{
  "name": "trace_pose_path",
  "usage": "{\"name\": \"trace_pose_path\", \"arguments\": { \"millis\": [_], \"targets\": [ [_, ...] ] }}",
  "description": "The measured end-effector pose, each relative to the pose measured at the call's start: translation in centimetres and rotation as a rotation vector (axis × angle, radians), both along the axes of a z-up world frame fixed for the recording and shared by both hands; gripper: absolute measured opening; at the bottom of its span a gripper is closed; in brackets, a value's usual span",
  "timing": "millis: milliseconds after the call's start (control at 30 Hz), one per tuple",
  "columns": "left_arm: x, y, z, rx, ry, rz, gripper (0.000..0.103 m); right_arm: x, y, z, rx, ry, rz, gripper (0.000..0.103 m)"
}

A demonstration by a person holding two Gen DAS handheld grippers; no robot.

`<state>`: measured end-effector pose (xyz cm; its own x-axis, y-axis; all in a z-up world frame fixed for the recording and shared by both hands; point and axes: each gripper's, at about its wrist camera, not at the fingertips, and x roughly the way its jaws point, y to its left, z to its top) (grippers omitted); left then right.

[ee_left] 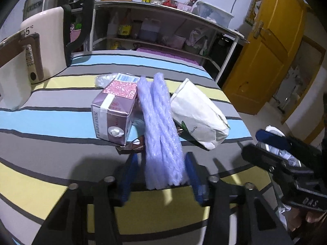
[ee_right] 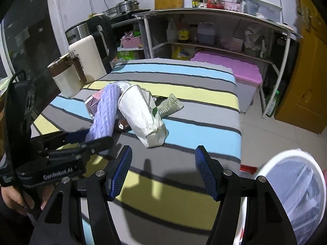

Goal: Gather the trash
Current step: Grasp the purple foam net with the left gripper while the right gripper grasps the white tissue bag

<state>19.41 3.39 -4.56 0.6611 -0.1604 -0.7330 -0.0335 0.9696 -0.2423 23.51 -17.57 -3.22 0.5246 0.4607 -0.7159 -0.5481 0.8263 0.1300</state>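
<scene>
My left gripper [ee_left: 161,175] is shut on a lilac foam net sleeve [ee_left: 161,130], which juts forward over the striped table; it also shows in the right wrist view [ee_right: 106,114], held by the left gripper [ee_right: 81,140]. A purple carton [ee_left: 114,110] lies left of the sleeve and a white paper bag [ee_left: 198,112] lies right of it, also in the right wrist view [ee_right: 141,114]. A dark wrapper [ee_left: 132,145] lies under them. My right gripper [ee_right: 163,171] is open and empty above the table's near part. A white-rimmed bin with a clear liner [ee_right: 294,196] stands at the lower right.
A cream kettle [ee_left: 43,47] and a cream cup [ee_left: 14,77] stand at the table's left. A crumpled green-striped wrapper [ee_right: 169,106] lies behind the paper bag. Metal shelves [ee_right: 214,32] with bottles line the back wall. A yellow door [ee_left: 263,47] is at the right.
</scene>
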Motion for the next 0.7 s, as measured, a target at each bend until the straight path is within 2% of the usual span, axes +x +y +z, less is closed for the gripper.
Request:
{"name": "trace_pose_path", "arguments": {
  "millis": [33,133,267,700],
  "targets": [
    [0.1,0.0,-0.2,-0.003,0.007,-0.007,0.030,0.3,0.1,-0.1,-0.002,0.000,0.001,0.065],
    [-0.1,0.1,-0.2,-0.012,-0.001,-0.015,0.027,1.1,0.6,-0.2,-0.001,0.005,0.005,0.065],
    [-0.9,0.2,0.1,-0.002,-0.026,-0.019,0.026,1.9,1.3,-0.3,-0.006,0.005,0.019,0.065],
    [-2.9,1.8,0.5,-0.021,-0.035,0.012,0.026,3.8,4.5,-1.2,-0.028,0.014,0.073,0.065]
  ]
}}
